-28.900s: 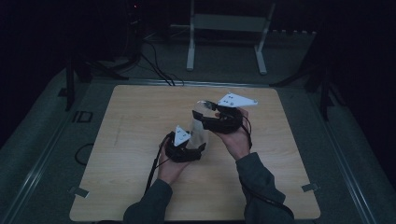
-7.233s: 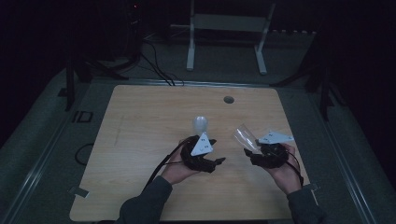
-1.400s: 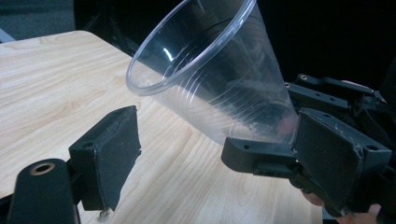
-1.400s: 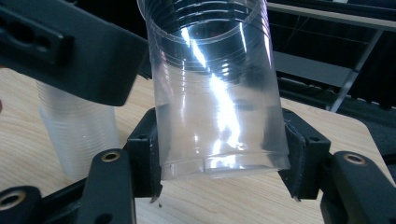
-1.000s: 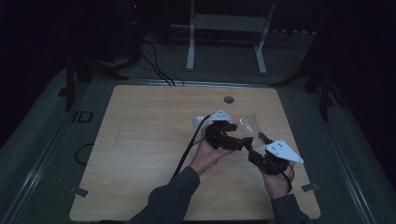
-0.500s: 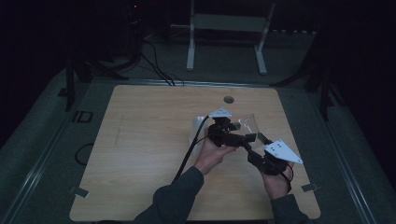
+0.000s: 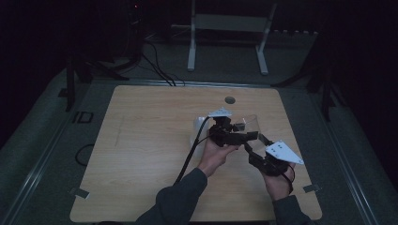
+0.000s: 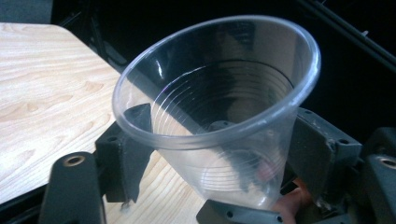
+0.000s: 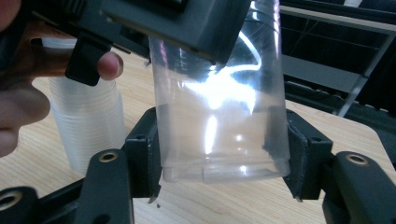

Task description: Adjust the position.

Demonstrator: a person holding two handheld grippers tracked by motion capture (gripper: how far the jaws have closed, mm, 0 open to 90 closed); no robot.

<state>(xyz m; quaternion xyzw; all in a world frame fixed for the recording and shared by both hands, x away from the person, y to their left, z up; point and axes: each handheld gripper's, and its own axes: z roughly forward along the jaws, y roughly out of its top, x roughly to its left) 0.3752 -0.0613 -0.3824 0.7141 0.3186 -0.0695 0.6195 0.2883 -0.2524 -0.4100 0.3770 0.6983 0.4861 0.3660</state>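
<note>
High view: sitting right of centre on the wooden table (image 7: 141, 154), both hands meeting over it. Left gripper (image 7: 234, 135) reaching across toward the right gripper (image 7: 256, 143), with a clear plastic cup (image 7: 248, 123) between the two, lifted off the boards (faint in the dim light). Pale stack of cups (image 7: 199, 129) standing just behind the left hand.

Left gripper view: looking into the open mouth of the clear plastic cup (image 8: 219, 116), tilted toward the camera. Black jaws flanking its lower wall on both sides, having just been closing in around it; whether the pads are pressing already, impossible to tell.

Right gripper view: holding the cup (image 9: 219, 116) near its base, pads touching both walls, having just been loosening slightly. Stack of cups (image 9: 88, 126) standing on the table behind.
</note>
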